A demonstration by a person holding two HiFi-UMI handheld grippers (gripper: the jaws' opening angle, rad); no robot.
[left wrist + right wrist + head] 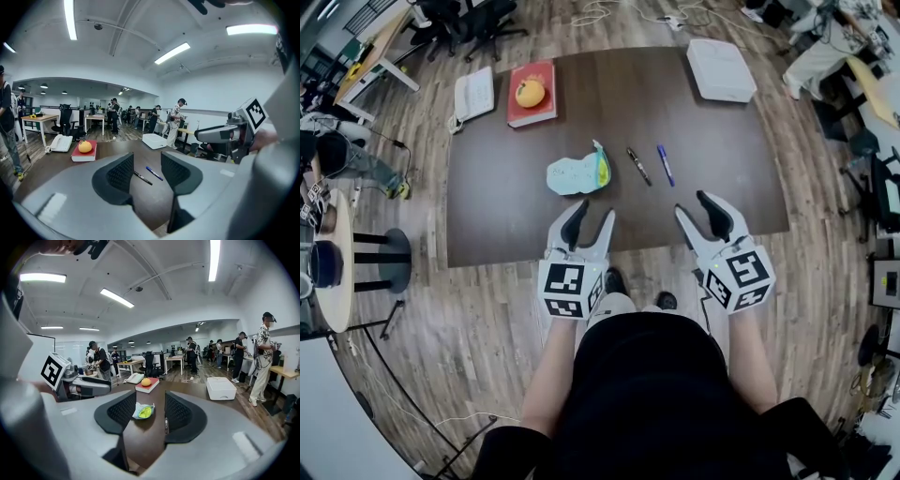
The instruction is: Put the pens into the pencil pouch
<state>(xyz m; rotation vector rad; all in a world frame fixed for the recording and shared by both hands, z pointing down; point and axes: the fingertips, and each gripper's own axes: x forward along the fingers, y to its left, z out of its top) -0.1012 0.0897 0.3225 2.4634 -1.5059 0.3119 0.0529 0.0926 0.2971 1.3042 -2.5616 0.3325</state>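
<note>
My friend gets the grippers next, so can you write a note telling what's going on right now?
Left gripper: open, empty. Right gripper: open, empty. Both at the near edge of the dark brown table.
Light blue fabric pencil pouch, yellow-green inside, lies mid-table. Slim black pen and blue pen lie side by side to its right, not touching.
Done: no pen in yet. Left: both pens into the pouch.

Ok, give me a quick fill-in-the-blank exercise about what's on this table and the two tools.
In the head view, the light-blue fabric pencil pouch lies ___ of the slim black pen.
The round yellow-orange fruit rests on a flat book coloured ___.
The left tool and the right tool are not shut but ___.
Missing words: left, red, open.
</note>
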